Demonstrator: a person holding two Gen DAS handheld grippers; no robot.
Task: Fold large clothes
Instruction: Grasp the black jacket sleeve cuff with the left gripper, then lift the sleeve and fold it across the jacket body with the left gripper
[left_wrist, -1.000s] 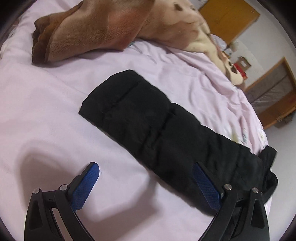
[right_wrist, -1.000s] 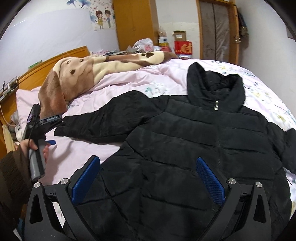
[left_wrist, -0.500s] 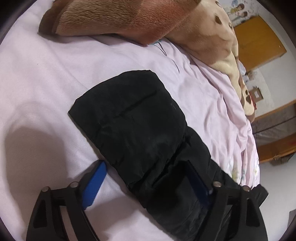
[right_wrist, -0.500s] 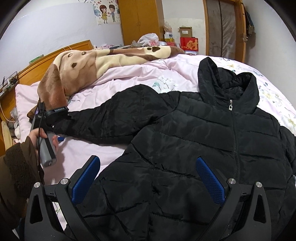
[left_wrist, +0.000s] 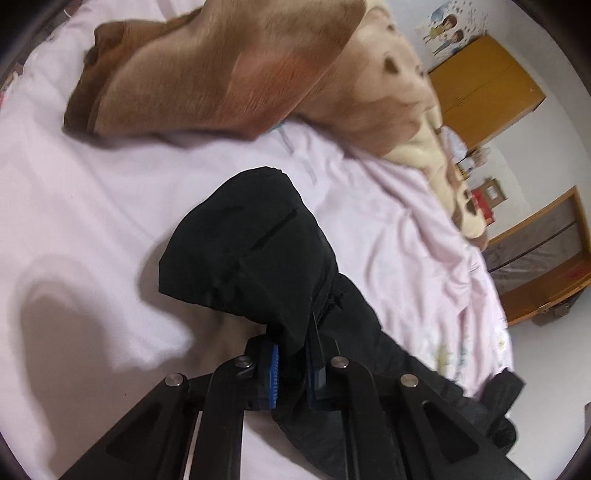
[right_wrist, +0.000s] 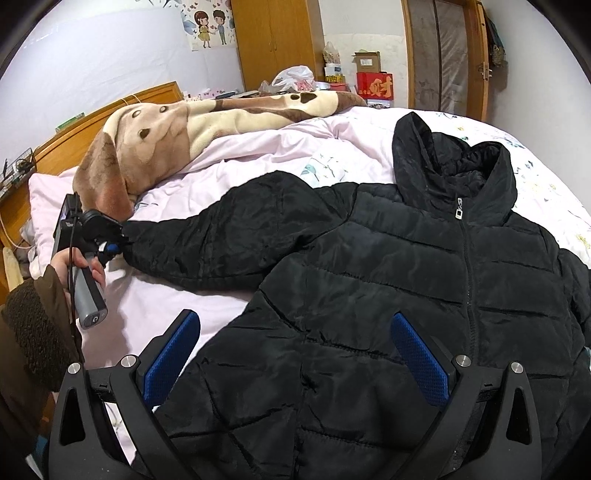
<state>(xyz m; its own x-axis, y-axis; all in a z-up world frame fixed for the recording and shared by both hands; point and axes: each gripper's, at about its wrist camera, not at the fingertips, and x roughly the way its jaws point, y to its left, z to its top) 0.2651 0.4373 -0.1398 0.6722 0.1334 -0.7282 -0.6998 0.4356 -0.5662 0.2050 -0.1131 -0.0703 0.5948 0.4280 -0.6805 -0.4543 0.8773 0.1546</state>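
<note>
A black hooded puffer jacket (right_wrist: 406, 277) lies face up, zipped, on the pink bed sheet (left_wrist: 74, 203). Its left sleeve (right_wrist: 229, 236) stretches out toward the bed's head. My left gripper (left_wrist: 291, 354) is shut on that sleeve (left_wrist: 258, 258) near the cuff, and the cuff end stands bunched and raised off the sheet. The right wrist view shows the left gripper (right_wrist: 114, 240) in a person's hand (right_wrist: 79, 262) at the sleeve's tip. My right gripper (right_wrist: 295, 325) hovers open over the jacket's lower front, with nothing pinched between its blue pads.
A brown and cream dog-print blanket (right_wrist: 166, 129) lies heaped across the bed behind the sleeve. A wooden headboard (right_wrist: 92, 125) stands at the left, a wardrobe (right_wrist: 273, 40) and boxes (right_wrist: 373, 81) beyond the bed. A door frame (right_wrist: 443, 55) is at the back right.
The left gripper's jaws went from wide open around the flat sleeve to shut on it, and the cuff end lifted and bunched up. The right gripper drifted slightly over the jacket, still open.
</note>
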